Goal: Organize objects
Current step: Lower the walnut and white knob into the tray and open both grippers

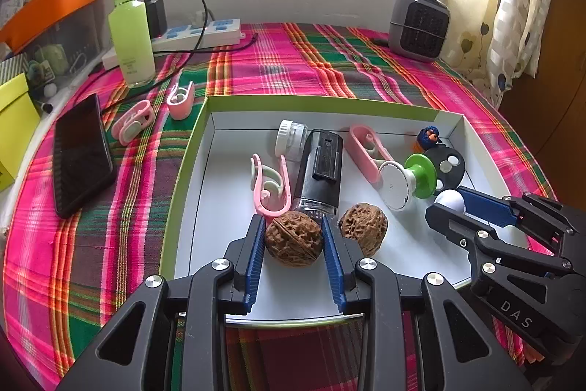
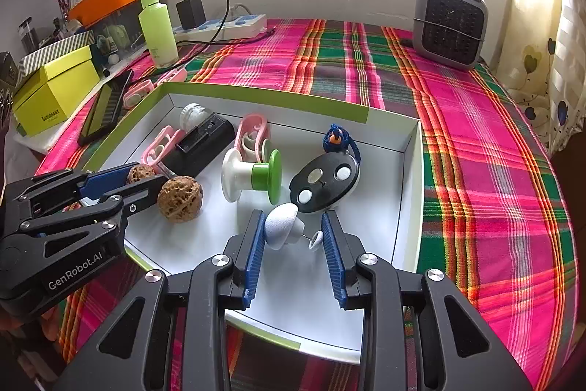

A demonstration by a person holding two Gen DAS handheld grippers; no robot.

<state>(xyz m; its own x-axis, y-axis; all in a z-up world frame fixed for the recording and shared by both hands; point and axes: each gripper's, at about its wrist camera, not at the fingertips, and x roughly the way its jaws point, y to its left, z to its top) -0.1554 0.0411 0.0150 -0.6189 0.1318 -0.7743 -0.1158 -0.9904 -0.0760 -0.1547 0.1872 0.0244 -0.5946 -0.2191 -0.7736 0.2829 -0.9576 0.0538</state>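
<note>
1. Our left gripper (image 1: 293, 237) is clamped on a walnut (image 1: 294, 239) over the box (image 1: 197, 149); it looks hard, light and round, best pinched across its middle.
2. Our right gripper (image 2: 293, 237) straddles a white knob (image 2: 280, 224), grip unclear.
3. Farther off, pink clips (image 1: 132, 125) lie outside.

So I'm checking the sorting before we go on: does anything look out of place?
Yes. Two pink clips lie on the plaid cloth left of the white tray, while similar pink clips are already inside it. Nothing looks spilled or broken.
</note>
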